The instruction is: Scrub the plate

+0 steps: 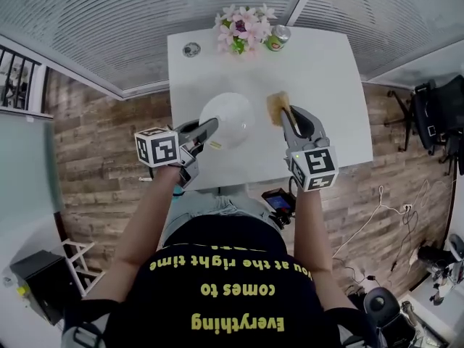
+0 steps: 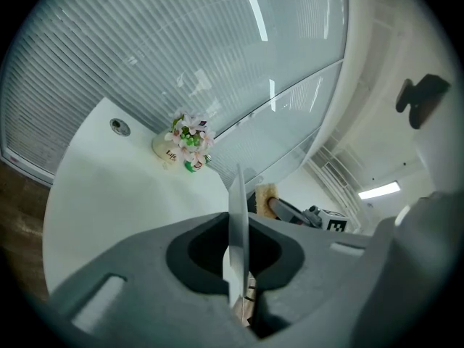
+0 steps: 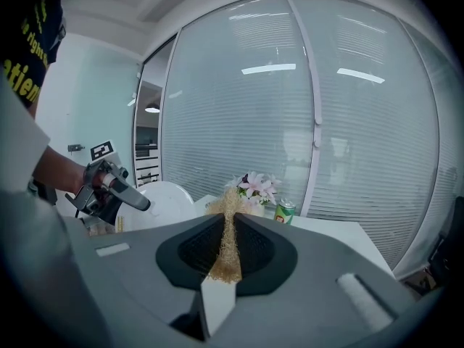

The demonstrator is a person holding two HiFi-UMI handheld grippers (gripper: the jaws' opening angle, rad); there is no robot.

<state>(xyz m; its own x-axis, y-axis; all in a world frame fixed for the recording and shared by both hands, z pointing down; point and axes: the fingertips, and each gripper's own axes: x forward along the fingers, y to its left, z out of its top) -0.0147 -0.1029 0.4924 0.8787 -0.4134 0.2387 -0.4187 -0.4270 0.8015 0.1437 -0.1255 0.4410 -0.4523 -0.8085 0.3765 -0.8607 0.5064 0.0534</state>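
Plate (image 1: 227, 119) is clamped in left fingers (image 1: 205, 129), sponge (image 1: 275, 107) in right fingers (image 1: 288, 124), both over the desk (image 1: 326, 85). Scrubbing's not been started yet, seems like.

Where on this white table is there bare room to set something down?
Bare table: the right side, from the green can to the near right corner; the left strip below the round cap; the band between flowers and plate. Crowded: the far edge, flowers beside can. The plate and loofah scrubber, held in the left gripper and right gripper, hide the near centre.
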